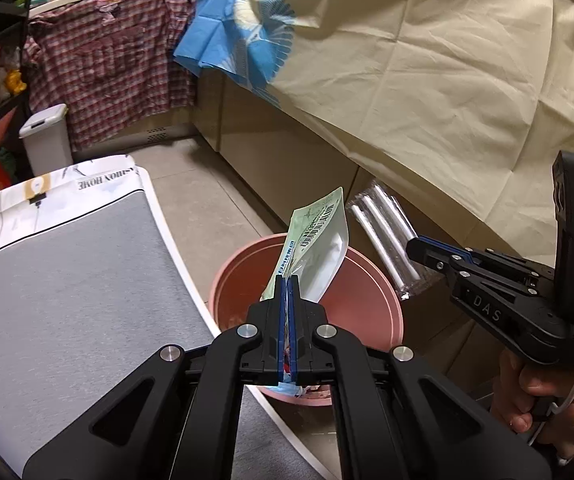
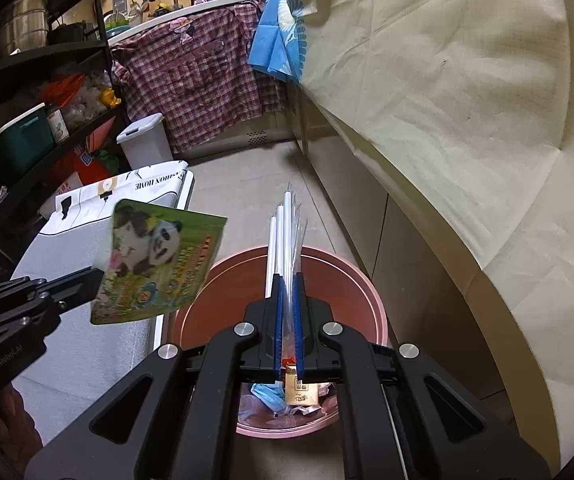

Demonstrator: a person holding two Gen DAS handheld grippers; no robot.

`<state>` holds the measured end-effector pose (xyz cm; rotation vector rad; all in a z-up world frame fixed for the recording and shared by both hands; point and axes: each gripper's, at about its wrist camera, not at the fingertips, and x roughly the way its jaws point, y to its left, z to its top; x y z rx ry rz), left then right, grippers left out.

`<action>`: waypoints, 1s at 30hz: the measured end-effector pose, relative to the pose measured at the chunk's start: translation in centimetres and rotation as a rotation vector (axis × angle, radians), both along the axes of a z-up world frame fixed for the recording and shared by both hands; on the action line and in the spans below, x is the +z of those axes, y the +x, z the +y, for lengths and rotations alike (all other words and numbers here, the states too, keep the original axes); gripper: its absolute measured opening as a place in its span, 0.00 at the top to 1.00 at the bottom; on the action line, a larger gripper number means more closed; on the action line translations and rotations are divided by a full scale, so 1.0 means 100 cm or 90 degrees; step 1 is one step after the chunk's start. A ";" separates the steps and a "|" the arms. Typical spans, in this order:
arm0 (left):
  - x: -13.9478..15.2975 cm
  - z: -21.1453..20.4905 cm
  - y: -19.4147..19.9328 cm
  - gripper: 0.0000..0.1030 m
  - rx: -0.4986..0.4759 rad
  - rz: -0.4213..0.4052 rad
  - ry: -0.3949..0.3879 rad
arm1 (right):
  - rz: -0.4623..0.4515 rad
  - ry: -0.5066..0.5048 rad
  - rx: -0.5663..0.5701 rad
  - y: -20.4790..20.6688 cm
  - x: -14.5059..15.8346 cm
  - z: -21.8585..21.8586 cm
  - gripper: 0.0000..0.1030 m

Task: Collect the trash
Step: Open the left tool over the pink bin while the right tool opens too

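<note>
The left hand-held gripper (image 1: 287,280) is clamped on a green snack pouch (image 1: 315,240), which stands above the pink bin (image 1: 383,300). The right hand-held gripper (image 2: 287,280) is clamped on a clear packet of white straws (image 2: 283,232), also over the bin's rim. Inside the bin lie wrappers (image 2: 301,394). Beside it is a grey mat (image 1: 67,280); a cream cloth (image 1: 447,80) hangs near.

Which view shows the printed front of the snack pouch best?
The right wrist view: the pouch faces it, panda picture and green print plain, held by the left hand-held gripper. The left wrist view sees the pouch nearly edge-on, only its pale back and barcode, over the pink bin.
</note>
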<state>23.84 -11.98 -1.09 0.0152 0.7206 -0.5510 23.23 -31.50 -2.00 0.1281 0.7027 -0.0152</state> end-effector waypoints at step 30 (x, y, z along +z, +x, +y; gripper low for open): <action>0.025 0.039 -0.079 0.49 0.059 -0.052 0.022 | -0.083 -0.011 -0.025 -0.082 0.036 0.014 0.23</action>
